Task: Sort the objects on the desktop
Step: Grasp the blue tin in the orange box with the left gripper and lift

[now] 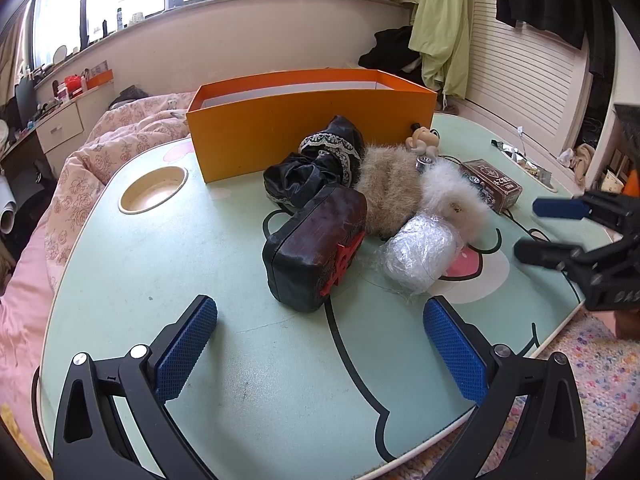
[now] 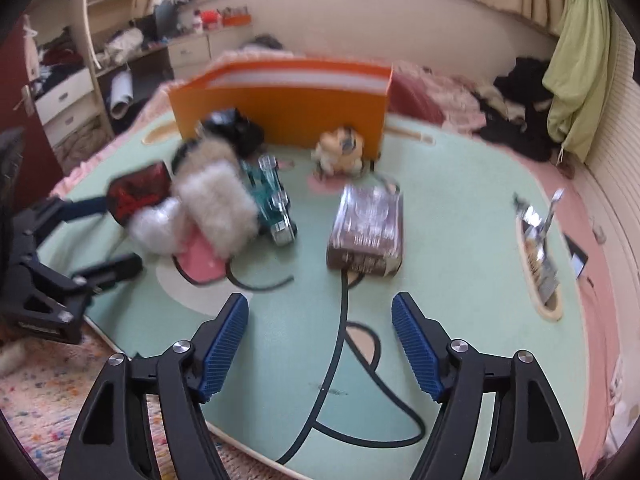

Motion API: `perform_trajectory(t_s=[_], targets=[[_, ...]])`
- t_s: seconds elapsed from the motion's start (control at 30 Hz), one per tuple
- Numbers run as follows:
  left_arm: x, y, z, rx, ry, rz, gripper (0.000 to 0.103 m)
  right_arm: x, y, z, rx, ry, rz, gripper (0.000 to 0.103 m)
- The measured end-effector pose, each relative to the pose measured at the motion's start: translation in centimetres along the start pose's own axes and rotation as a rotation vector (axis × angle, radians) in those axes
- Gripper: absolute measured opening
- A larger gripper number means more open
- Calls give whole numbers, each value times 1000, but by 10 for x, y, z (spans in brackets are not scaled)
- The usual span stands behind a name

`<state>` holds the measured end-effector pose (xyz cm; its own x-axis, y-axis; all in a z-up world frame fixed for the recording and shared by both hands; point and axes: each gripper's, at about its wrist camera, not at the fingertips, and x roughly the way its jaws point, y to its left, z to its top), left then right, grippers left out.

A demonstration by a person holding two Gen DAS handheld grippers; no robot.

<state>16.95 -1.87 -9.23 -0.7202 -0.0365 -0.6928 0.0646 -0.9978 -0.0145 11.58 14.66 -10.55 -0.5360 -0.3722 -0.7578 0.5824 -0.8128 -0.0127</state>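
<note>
Orange box: a big open orange cardboard box [image 1: 256,136] stands at the far side of the mint-green cartoon worktop [image 1: 160,264].
Pile of things: it sits in front of the orange box, near the middle of the worktop.
Dark case: a dark boxy case with a red clasp [image 1: 316,248] lies at the front of the pile, leaning on the stuff behind it.
Black cloth: a shiny black cloth with lace trim [image 1: 316,164] is bunched up just beside the box wall.
Fluffy things: a tan fluffy piece [image 1: 388,192] and a white fluffy piece [image 1: 452,196] lie side by side, touching.
Wrapped ball: a white ball in clear plastic wrap [image 1: 416,256] rests just beside the dark case.
Brown pack: a small brown printed pack [image 2: 368,228] lies apart from the pile.
Toy car: a teal toy car [image 2: 272,200] sits beside the fluff.
Little figure: a small tan toy figure [image 2: 340,152] stands against the box.
Left claw [image 1: 320,344]: spread wide, holding nothing, above the bare worktop in front of the dark case.
Right claw [image 2: 320,344]: spread wide, nothing between its fingers, facing the brown pack.
</note>
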Motion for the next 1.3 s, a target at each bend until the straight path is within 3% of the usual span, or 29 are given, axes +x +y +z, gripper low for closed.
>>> perform_trajectory(t_s=[0.03, 0.1, 0.77, 0.87, 1.03, 1.07, 1.13, 1.17, 1.3], targets=[[0, 0, 0, 1, 0, 0, 103, 3, -2, 0, 12, 5, -7, 97], [0, 1, -1, 1, 0, 0, 103, 7, -6, 0, 25, 11, -19, 103], [-4, 10, 5, 52, 37, -32, 103, 4, -9, -2, 36, -4, -19, 103], [-24, 20, 27, 76, 1, -39, 103, 3, -9, -1, 34, -7, -17, 103], [-61, 33, 103, 145, -65, 7, 103, 3, -9, -1, 34, -8, -16, 103], [-62, 35, 118, 150, -68, 8, 100, 3, -9, -1, 34, -8, -16, 103], [-57, 39, 151, 158, -55, 4, 86, 3, -9, -1, 34, -8, -16, 103], [-49, 40, 166, 162, -36, 2, 74, 3, -9, -1, 34, -8, -17, 103], [11, 44, 207, 203, 110, 51, 54, 3, -9, -1, 34, -9, -16, 103]])
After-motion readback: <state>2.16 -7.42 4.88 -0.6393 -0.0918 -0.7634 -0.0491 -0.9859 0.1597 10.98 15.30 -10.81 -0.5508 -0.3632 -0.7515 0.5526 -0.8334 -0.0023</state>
